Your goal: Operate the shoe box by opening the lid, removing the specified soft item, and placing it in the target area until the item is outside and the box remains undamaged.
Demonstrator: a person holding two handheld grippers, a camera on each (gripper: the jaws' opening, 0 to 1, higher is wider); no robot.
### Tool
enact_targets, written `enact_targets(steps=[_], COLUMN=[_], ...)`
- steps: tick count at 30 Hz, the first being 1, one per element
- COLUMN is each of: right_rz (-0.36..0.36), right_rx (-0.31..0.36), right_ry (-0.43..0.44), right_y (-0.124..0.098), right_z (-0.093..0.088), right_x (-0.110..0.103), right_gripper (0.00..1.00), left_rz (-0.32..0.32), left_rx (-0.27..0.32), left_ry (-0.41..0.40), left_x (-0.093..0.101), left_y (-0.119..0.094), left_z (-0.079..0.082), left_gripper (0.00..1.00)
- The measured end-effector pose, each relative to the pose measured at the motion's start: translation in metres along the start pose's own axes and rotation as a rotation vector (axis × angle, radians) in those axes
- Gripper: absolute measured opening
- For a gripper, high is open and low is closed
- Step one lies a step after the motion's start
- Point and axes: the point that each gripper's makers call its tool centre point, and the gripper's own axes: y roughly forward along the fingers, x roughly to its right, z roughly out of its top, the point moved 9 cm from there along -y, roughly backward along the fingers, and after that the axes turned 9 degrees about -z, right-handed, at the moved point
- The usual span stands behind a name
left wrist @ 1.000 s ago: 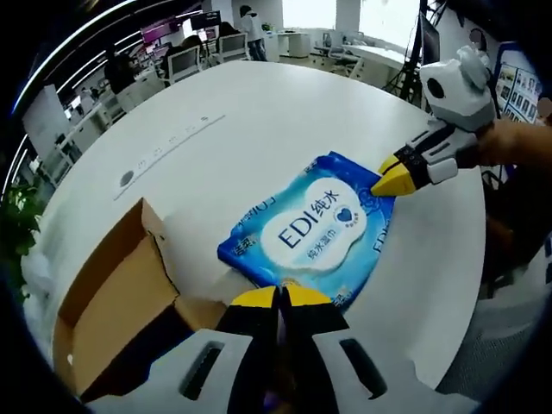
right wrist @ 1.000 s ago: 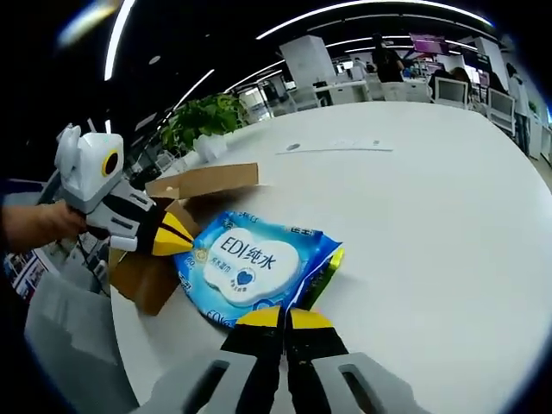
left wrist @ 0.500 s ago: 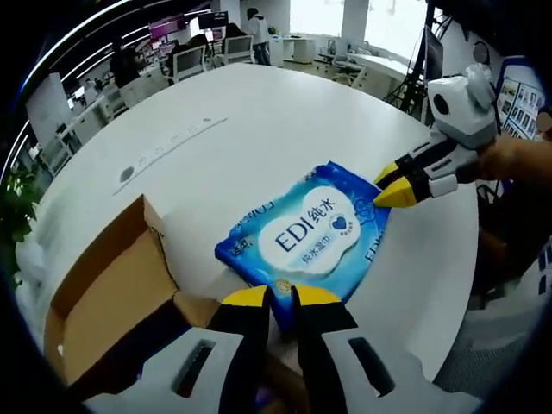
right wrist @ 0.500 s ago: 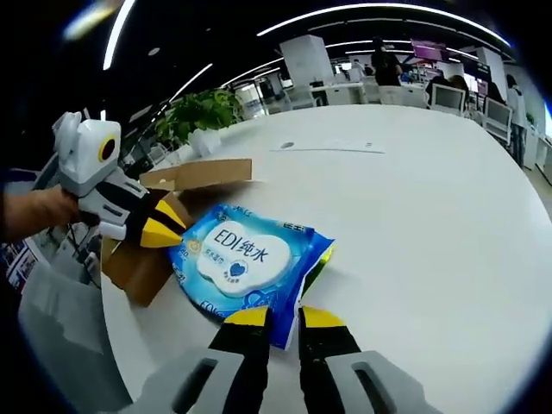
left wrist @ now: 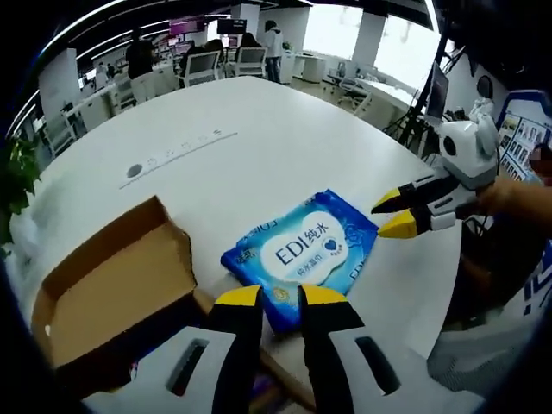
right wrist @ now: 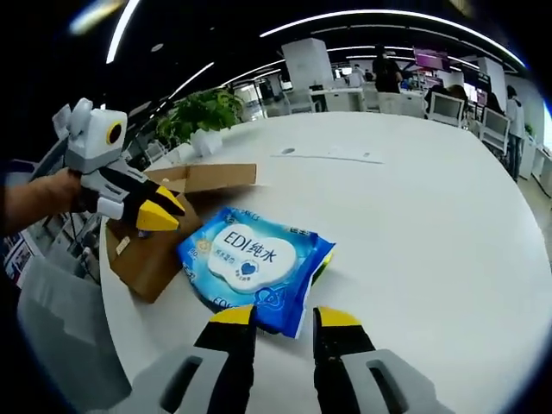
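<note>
Both grippers, left [left wrist: 280, 296] and right [right wrist: 286, 316], gape empty beside wipes pack [left wrist: 302, 254]; open box [left wrist: 112, 285] adjoins, bare table [left wrist: 259, 129] beyond.

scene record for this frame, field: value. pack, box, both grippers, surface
item: blue wet wipes pack, lying flat on the table, outside the box, not held
box: cardboard shoe box, lid open, beside the pack
left gripper: jaws open, at the pack's near edge, not clamping it
right gripper: jaws open, at the pack's opposite edge, not clamping it
surface: round white table
background: open office, desks, chairs, potted plant
</note>
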Motion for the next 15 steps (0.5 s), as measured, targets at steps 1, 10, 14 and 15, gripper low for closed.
enact_targets(steps=[1,10,14,15], right_rz=[-0.002,-0.014,-0.012,-0.012], right_rx=[0.001,0.008,0.010,0.010], right_ry=[-0.004,-0.037,-0.058,-0.064], right_y=[-0.002,-0.017,-0.021,-0.021], right_z=[0.001,0.008,0.015,0.016], right_x=[-0.001,-0.010,-0.016,-0.017], right_gripper=[0.25,0.30,0.32,0.33], left_rz=[0.004,-0.002,0.002,0.003], left_rx=[0.003,0.012,0.013,0.014], left_ry=[0.005,-0.003,-0.002,0.000], left_x=[0.000,-0.004,-0.008,-0.009], left_y=[-0.002,-0.017,-0.026,-0.028], left_z=[0.000,-0.006,-0.011,-0.012], left_gripper=[0.15,0.18,0.19,0.19])
